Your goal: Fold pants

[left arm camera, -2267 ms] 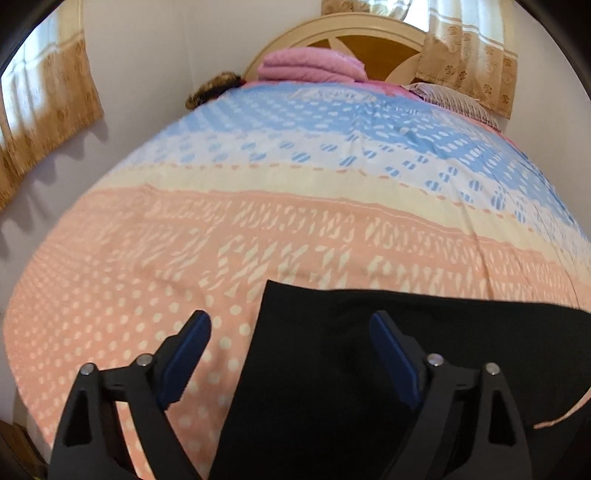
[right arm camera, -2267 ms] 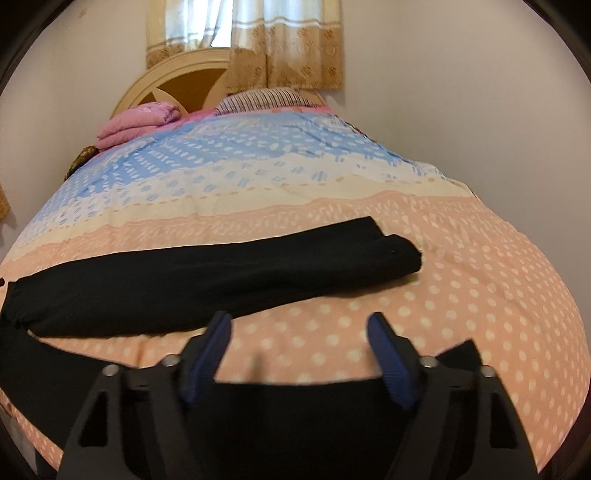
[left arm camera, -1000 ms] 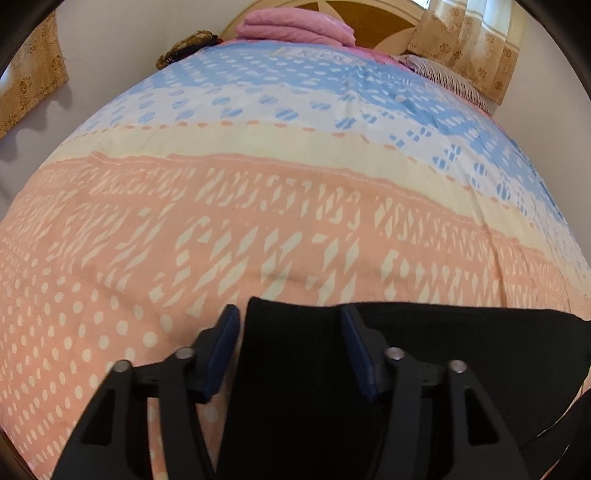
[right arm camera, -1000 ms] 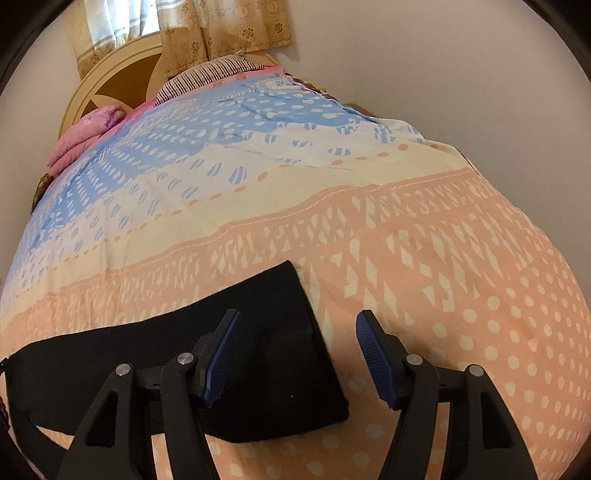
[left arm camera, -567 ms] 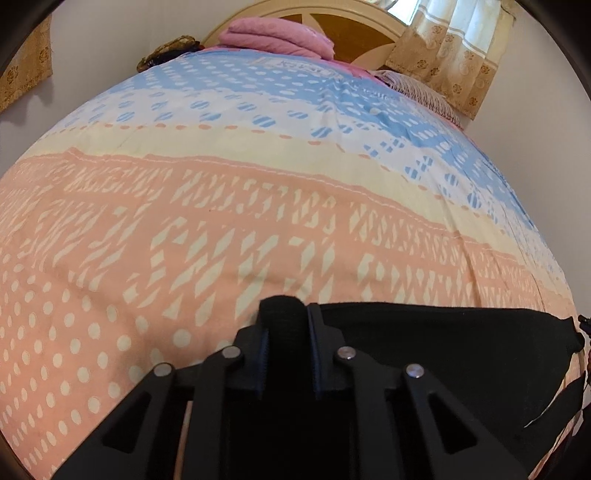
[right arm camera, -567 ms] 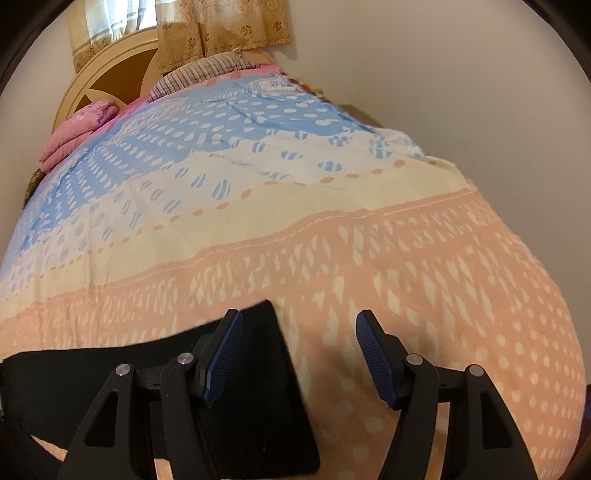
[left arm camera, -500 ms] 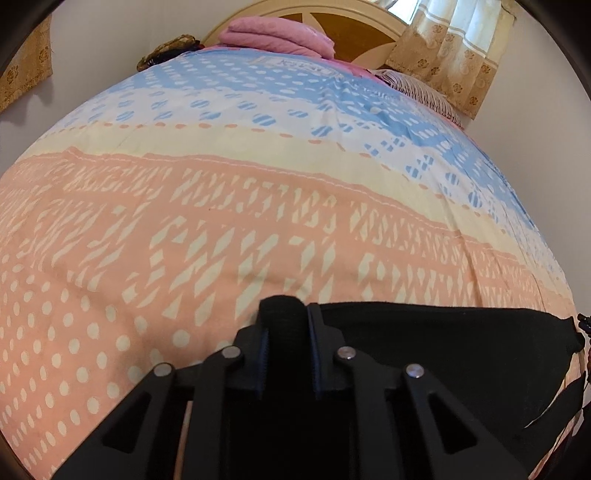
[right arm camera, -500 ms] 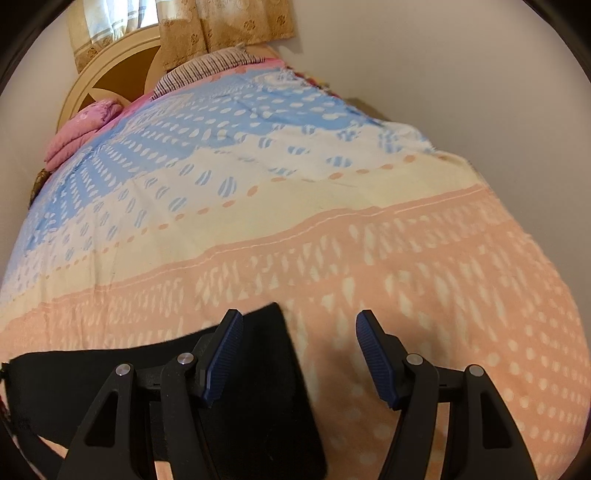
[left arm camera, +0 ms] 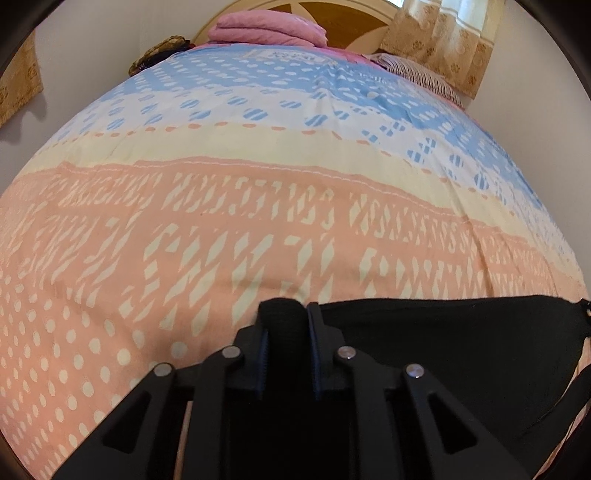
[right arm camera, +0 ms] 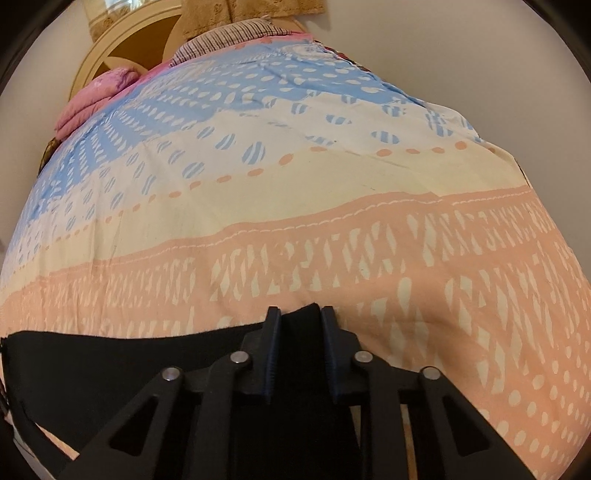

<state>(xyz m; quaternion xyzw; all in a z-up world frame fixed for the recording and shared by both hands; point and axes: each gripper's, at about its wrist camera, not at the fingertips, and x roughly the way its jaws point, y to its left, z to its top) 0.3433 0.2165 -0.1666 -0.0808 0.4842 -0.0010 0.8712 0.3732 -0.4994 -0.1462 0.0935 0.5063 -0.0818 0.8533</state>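
Both of your tongs are now clamped on cloth. Half a second ago the right gripper [right arm camera: 297,321] stood wide open over the far corner of the black knit pants [right arm camera: 122,365]; now its blue-lined fingers [right arm camera: 271,328] have drawn together with a raised tuck of that black fabric pinched between them, low in the middle of the right wrist picture. The left gripper [left arm camera: 284,317] already had its hold then and has not changed: its jaws are nearly together, with a rounded fold of the same black fabric bulging up between the tips, low and centre in the left wrist picture.

That means the two ends of the garment's far edge are each secured, so by my reading the grasping step is done and you are set to lift and carry that edge over to make the next fold.

From the left tongs, the black cloth [left arm camera: 461,343] runs away to the lower right of the picture, ending at a dark corner by the right border. From the right tongs, it runs to the lower left, reaching the left border. Its far edge lies flat across the bed in both views.

Beyond the garment spreads the quilted bedspread [left arm camera: 258,184], banded peach, cream and blue, filling the middle of each picture. At the top sit a folded pink blanket [left arm camera: 266,27] and a round-topped wooden headboard [right arm camera: 122,44].
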